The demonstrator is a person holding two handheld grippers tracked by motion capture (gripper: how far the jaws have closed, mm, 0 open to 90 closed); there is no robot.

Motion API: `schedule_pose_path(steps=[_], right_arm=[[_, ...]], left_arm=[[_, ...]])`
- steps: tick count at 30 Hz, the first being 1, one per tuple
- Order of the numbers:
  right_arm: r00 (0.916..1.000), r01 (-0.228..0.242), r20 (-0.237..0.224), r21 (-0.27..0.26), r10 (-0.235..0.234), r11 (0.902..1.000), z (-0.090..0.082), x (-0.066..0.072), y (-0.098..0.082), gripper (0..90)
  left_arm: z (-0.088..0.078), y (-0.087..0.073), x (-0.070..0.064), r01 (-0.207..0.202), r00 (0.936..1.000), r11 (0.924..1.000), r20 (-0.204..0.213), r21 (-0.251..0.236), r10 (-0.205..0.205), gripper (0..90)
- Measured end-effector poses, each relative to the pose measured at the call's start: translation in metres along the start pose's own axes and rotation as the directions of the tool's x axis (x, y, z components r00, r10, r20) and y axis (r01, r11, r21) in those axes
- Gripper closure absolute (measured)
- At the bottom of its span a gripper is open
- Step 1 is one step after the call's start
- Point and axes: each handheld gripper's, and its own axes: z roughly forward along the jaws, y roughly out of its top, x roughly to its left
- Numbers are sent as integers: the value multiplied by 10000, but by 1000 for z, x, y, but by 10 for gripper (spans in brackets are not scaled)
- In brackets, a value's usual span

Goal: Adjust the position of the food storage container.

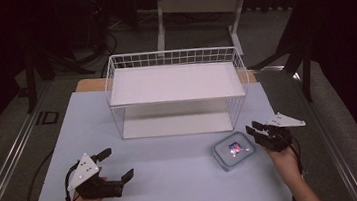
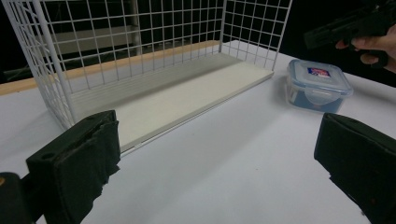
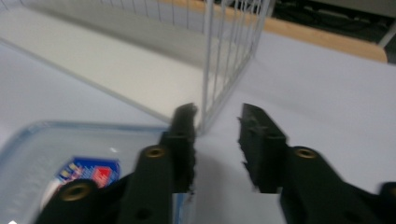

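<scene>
A clear plastic container point(image 1: 233, 150) with a blue-rimmed lid and a small coloured label lies flat on the pale table, in front of the wire rack's right end. My right gripper point(image 1: 251, 128) hovers just right of it with its jaws partly apart. In the right gripper view the container point(image 3: 70, 158) lies under and left of the left jaw, and nothing sits between the jaws of the right gripper point(image 3: 217, 114). My left gripper point(image 1: 118, 163) rests at the front left with its jaws wide and empty. Its own view shows the container point(image 2: 319, 84) far right, below the other gripper point(image 2: 327, 32).
A white two-level wire rack point(image 1: 174, 81) stands at the table's middle back, with a flat top shelf and a bottom board point(image 2: 177, 98). Its corner wires point(image 3: 229, 46) rise just ahead of my right jaws. The pale table point(image 1: 175, 181) spreads between the two hands.
</scene>
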Motion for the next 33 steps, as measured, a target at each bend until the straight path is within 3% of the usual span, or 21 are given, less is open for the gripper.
schedule_pose_path(steps=[2, 3, 6, 9, 17, 19, 22, 26, 29, 33], right_arm=[[10000, -36, -34, 116, 37, 9999, 1, -1, -2, 722], [9999, 103, 17, 449, -104, 9989, 4, -3, -7, 806], [10000, 33, 68, 839, -38, 9965, 6, -5, -15, 898], [9998, -208, 58, 994, 204, 9948, 3, -8, -22, 900], [9995, -59, -281, 1655, 107, 9862, -4, -5, -43, 900], [9980, 8, -619, 1965, 116, 9805, -3, -2, -53, 900], [9973, 0, -714, 1993, 146, 9799, -3, 1, -54, 900], [9925, -172, -1155, 1988, 408, 9799, -3, 6, -55, 900], [9899, -44, -1378, 2052, 334, 9787, -2, 10, -54, 900], [9777, 49, -2063, 2096, 393, 9778, 3, 24, -50, 900]], left_arm=[[0, 0, 0, -1, 10000, 10000, 3, 5, 1, 14], [1, 0, 0, 2, 10000, 10000, 8, 18, -2, 14], [1, 0, 0, 39, 10000, 10000, 3, 10, -39, 14], [0, 0, 0, 15, 10000, 10000, -17, 4, -15, 14], [1, 0, 0, 56, 10000, 10000, -14, -11, -56, 14], [2, 0, 0, 51, 10000, 10000, 9, 12, -51, 14], [3, 0, 0, 7, 10000, 10000, 3, 43, -7, 14], [4, 0, -1, -16, 10000, 10000, 24, 59, 16, 14], [5, 0, -1, -38, 10000, 10000, 23, 72, 38, 14], [5, 0, -2, -80, 10000, 9999, 28, 96, 80, 14]])
